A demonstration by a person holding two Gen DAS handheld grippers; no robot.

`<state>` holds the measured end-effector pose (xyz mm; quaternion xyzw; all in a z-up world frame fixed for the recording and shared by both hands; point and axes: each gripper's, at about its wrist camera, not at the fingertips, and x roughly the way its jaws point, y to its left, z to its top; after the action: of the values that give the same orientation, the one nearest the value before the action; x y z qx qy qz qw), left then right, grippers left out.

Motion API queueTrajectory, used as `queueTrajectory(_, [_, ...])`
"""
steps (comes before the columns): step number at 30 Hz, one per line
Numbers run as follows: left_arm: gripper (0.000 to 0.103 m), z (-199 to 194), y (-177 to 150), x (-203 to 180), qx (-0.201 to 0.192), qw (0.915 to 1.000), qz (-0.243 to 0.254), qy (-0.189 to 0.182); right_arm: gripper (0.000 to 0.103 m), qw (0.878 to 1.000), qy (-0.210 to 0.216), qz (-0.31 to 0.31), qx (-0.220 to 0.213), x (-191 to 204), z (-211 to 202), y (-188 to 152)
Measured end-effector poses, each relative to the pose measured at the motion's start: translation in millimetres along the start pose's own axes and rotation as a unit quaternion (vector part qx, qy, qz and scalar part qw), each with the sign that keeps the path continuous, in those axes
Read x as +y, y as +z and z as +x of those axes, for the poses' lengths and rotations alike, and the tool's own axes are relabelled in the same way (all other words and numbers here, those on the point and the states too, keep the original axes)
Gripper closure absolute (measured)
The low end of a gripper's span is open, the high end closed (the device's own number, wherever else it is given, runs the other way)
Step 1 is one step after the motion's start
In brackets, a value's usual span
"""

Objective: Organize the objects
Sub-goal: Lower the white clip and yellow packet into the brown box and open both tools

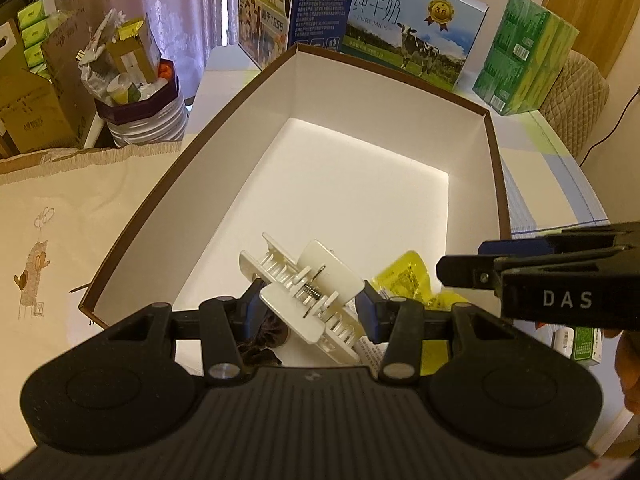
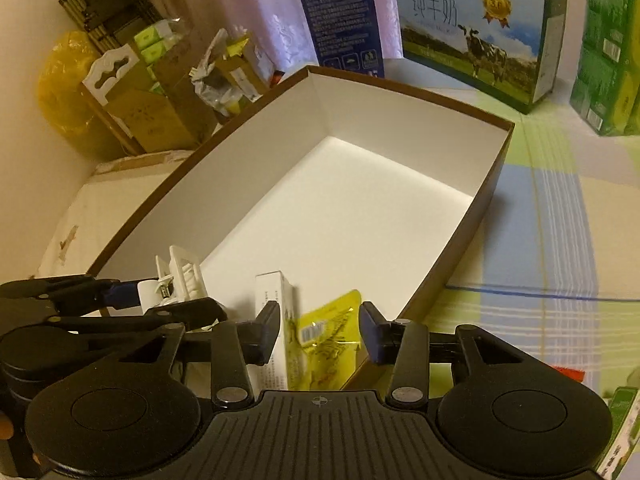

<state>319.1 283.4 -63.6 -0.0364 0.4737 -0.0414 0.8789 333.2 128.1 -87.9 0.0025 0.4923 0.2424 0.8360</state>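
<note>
Holding a white hair claw clip [image 1: 308, 292] between its blue pads, the left gripper [image 1: 308, 304] hangs over the near end of the brown-edged box [image 1: 496, 152]; the fingers are closed on the clip's sides, and the clip looks to be above the box floor rather than resting on it, though I cannot tell for certain. Under and beside it lies a dark crumpled item [image 1: 260, 344], too hidden to name. Toward the box's near right corner sit a yellow sachet [image 2: 328, 336] and a white carton [image 2: 276, 320], both already inside. The right gripper [image 2: 320, 332] hovers just above those two with its fingers spread and nothing in them.

Judging by this, the sorting is partly done: a few things are in the near end, the clip is about to join them, and the far end of the box is bare. A green-and-white packet [image 1: 584, 344] lies on the table outside the box's right wall, so at least that seems left to collect.
</note>
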Motion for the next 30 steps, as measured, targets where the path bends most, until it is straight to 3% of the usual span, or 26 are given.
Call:
queueTrajectory(8, [0.06, 2.9, 1.9, -1.7, 0.008, 1.0, 0.005, 0.001, 0.059, 1.0, 0.001, 0.006, -0.009, -2.8, -2.8, 4.4])
queueTrajectory(12, [0.043, 1.3, 3.5, -3.9, 0.004, 0.9999, 0.011, 0.0, 0.053, 1.0, 0.004, 0.005, -0.015, -3.0, -6.6, 5.8])
queueTrajectory(16, [0.037, -1.3, 4.4, -4.5, 0.001, 0.9999, 0.014, 0.001, 0.049, 1.0, 0.007, 0.0, -0.022, -2.1, -10.3, 5.9])
queueTrajectory(30, [0.033, -14.0, 2.2, -2.1, -0.007, 0.9999, 0.01, 0.012, 0.041, 0.999, 0.02, -0.011, -0.032, -0.2, -17.6, 1.2])
